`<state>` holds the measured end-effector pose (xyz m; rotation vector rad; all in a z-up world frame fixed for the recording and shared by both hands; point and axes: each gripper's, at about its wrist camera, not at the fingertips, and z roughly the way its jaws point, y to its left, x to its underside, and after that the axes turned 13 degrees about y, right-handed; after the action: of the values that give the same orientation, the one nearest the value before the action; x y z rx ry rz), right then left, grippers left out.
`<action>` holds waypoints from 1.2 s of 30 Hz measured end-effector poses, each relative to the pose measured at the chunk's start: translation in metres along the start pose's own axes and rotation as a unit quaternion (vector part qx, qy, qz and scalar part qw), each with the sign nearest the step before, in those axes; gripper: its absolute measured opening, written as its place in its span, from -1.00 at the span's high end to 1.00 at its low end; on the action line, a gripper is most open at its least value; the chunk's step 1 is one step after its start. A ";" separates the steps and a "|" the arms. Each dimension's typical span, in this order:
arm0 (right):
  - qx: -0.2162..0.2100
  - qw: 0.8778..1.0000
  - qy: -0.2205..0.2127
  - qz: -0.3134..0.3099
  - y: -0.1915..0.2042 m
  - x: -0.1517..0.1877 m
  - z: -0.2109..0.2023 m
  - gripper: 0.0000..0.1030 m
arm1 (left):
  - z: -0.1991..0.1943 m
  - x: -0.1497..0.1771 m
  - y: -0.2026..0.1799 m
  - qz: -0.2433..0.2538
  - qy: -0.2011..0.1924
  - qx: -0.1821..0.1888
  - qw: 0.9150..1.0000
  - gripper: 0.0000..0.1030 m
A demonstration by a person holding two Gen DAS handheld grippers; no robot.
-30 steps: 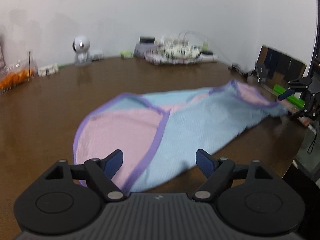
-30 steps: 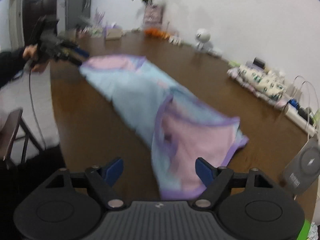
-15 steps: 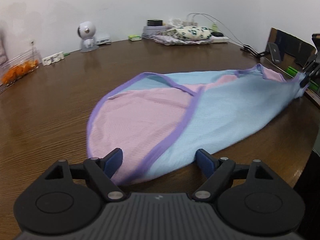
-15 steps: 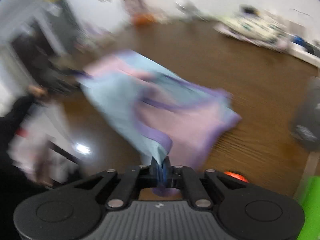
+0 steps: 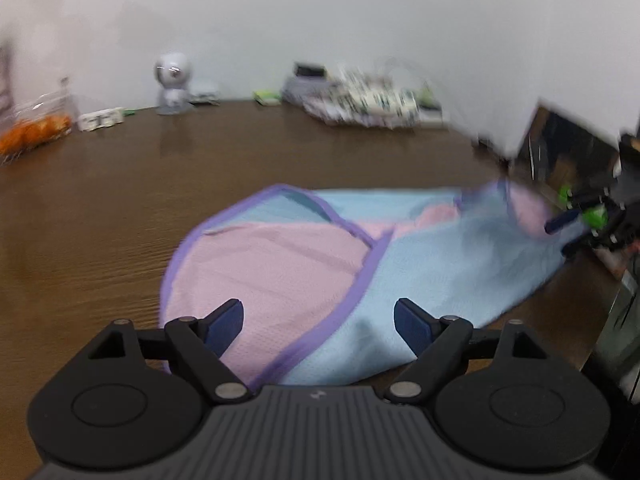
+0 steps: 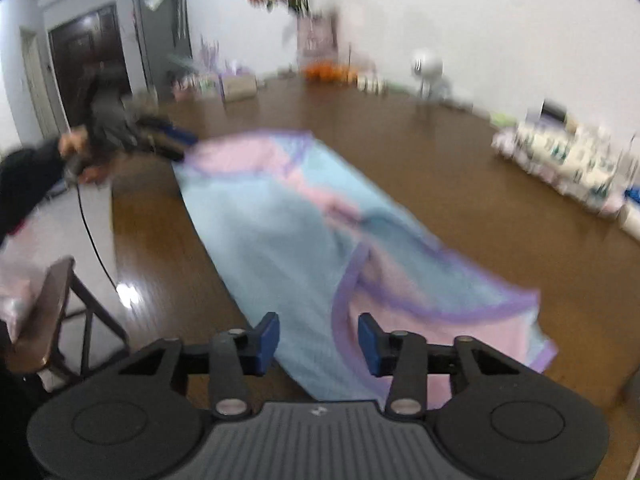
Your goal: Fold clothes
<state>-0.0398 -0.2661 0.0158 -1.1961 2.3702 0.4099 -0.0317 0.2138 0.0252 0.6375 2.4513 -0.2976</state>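
A light-blue and pink garment (image 5: 424,264) with purple trim lies stretched out on the brown table (image 5: 120,208). My left gripper (image 5: 318,322) hovers open over its near pink end, with cloth lying under the gap. In the right wrist view the garment (image 6: 276,232) runs away from my right gripper (image 6: 318,338), whose jaws are opening above the purple-edged end; the blue pads (image 6: 266,338) do not press the cloth. The left gripper (image 6: 172,144) shows at the far end, held by a person's hand (image 6: 74,152). The right gripper (image 5: 576,228) appears at the far right of the left wrist view.
Along the wall stand a white round-headed figure (image 5: 173,80), a basket of oranges (image 5: 36,132) and a patterned cloth pile (image 5: 368,100). A flower vase (image 6: 312,28) is at the far end. A wooden chair (image 6: 60,300) stands beside the table edge.
The right gripper's jaws were wide, then shut on the garment's edge, and now stand apart with the cloth released. The left gripper stays open over its end.
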 end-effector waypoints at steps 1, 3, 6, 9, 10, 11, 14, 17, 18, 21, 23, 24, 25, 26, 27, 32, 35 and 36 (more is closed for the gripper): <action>0.008 1.000 0.015 0.005 0.000 0.005 0.007 0.31 | 0.002 -0.002 -0.005 0.015 0.010 -0.007 1.000 -0.63; 0.012 1.000 0.008 0.002 -0.002 0.013 0.004 0.29 | -0.002 -0.011 -0.010 0.035 0.010 -0.015 0.999 -0.65; 0.004 1.000 -0.017 0.002 -0.013 0.004 -0.012 0.17 | -0.003 -0.046 -0.010 0.046 -0.015 -0.024 0.999 -1.00; -0.008 0.998 -0.060 0.025 -0.041 -0.029 -0.015 0.00 | 0.029 -0.097 -0.002 0.060 0.002 0.026 0.998 -1.00; -0.017 0.997 -0.060 0.039 -0.053 -0.044 -0.009 0.00 | 0.045 -0.112 0.002 0.064 0.020 0.035 0.997 -1.00; -0.024 0.997 -0.052 0.052 -0.064 -0.058 0.002 0.00 | 0.059 -0.125 0.005 0.067 0.037 0.036 0.996 -1.00; -0.015 0.997 -0.018 0.069 -0.087 -0.092 0.031 0.03 | 0.099 -0.149 0.015 0.074 0.078 0.014 0.994 -0.97; -0.011 0.998 0.004 0.062 -0.093 -0.112 0.053 0.04 | 0.123 -0.155 0.026 0.069 0.099 0.015 0.993 -0.86; -0.013 0.998 0.009 0.058 -0.094 -0.116 0.059 0.05 | 0.128 -0.155 0.029 0.069 0.102 0.017 0.992 -0.83; -0.016 0.999 0.023 0.039 -0.094 -0.125 0.074 0.06 | 0.132 -0.148 0.036 0.068 0.096 0.019 0.993 -0.82; -0.020 0.999 0.029 0.019 -0.090 -0.126 0.081 0.14 | 0.128 -0.143 0.038 0.064 0.086 0.014 0.994 -0.70; -0.023 0.999 0.030 0.012 -0.088 -0.125 0.083 0.33 | 0.126 -0.142 0.038 0.062 0.082 0.011 0.995 -0.62; -0.021 0.999 0.031 0.010 -0.087 -0.124 0.083 0.45 | 0.125 -0.140 0.039 0.059 0.078 0.008 0.995 -0.59; -0.011 0.999 0.032 0.013 -0.086 -0.123 0.085 0.51 | 0.122 -0.139 0.039 0.055 0.075 0.005 0.996 -0.58; 0.002 0.999 0.027 0.020 -0.085 -0.122 0.084 0.46 | 0.117 -0.139 0.036 0.048 0.073 -0.007 0.996 -0.58; -0.004 0.998 -0.015 0.056 -0.070 -0.105 0.038 0.05 | 0.067 -0.122 0.005 -0.005 0.034 -0.036 0.999 -0.92; -0.081 0.992 -0.004 0.096 -0.064 -0.080 0.025 -0.17 | 0.054 -0.089 -0.023 0.039 0.008 0.079 0.996 -1.00; -0.109 0.988 0.004 0.108 -0.062 -0.071 0.027 -0.17 | 0.057 -0.081 -0.034 0.072 0.011 0.097 0.993 -1.00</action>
<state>0.0549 -0.2416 0.0262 -1.0324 2.5218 0.7534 0.0365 0.1352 0.0292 0.9011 2.4007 -0.4768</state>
